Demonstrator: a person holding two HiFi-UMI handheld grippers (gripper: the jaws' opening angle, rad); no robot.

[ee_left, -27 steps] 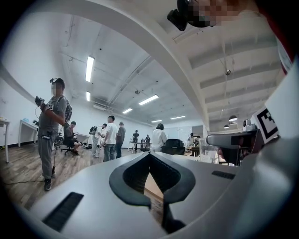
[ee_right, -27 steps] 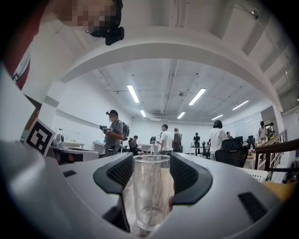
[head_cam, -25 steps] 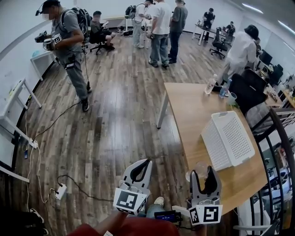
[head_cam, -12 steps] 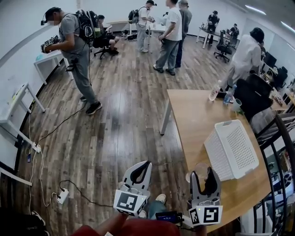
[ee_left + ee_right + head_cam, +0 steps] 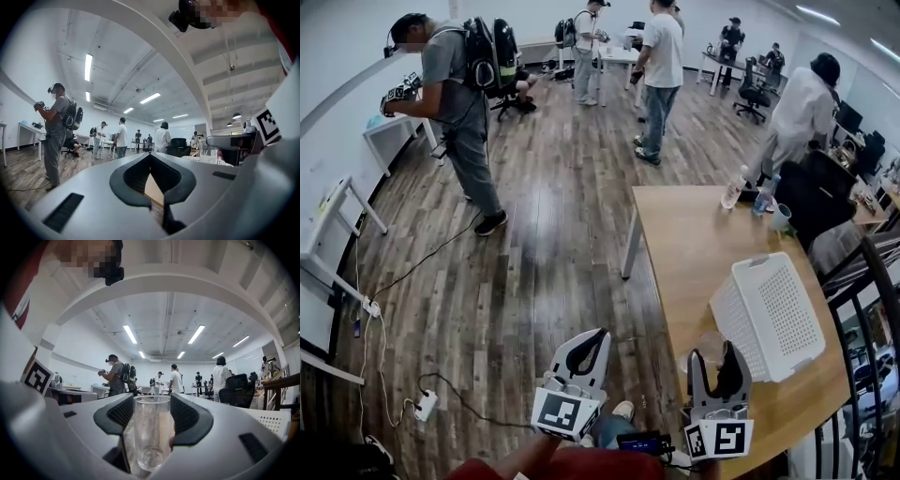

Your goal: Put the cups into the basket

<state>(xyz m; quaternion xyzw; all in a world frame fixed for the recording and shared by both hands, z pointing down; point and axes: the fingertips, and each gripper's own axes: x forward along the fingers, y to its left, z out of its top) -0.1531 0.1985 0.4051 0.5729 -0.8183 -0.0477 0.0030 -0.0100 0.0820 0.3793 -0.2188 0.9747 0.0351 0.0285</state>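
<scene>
A clear glass cup [image 5: 709,343] stands upright between the jaws of my right gripper [image 5: 712,350], over the near left corner of the wooden table [image 5: 689,234]. In the right gripper view both pads [image 5: 123,414] press the cup [image 5: 151,437], so the right gripper [image 5: 152,402] is shut on it. The white perforated basket [image 5: 769,305] lies on the table just right of and beyond that gripper, tilted; its rim [image 5: 274,420] shows at the right. My left gripper [image 5: 596,336] hangs over the floor left of the table, jaws closed tip to tip and empty [image 5: 150,155].
Two bottles [image 5: 732,181] and a small cup [image 5: 781,217] stand at the table's far right edge by a dark chair [image 5: 806,192]. Several people stand on the wood floor beyond, the nearest [image 5: 459,122] at the left. Cables and a power strip [image 5: 424,405] lie on the floor.
Both grippers stay where they were, the right still on the cup. The people in the room have walked a little and the head view has shifted slightly.
</scene>
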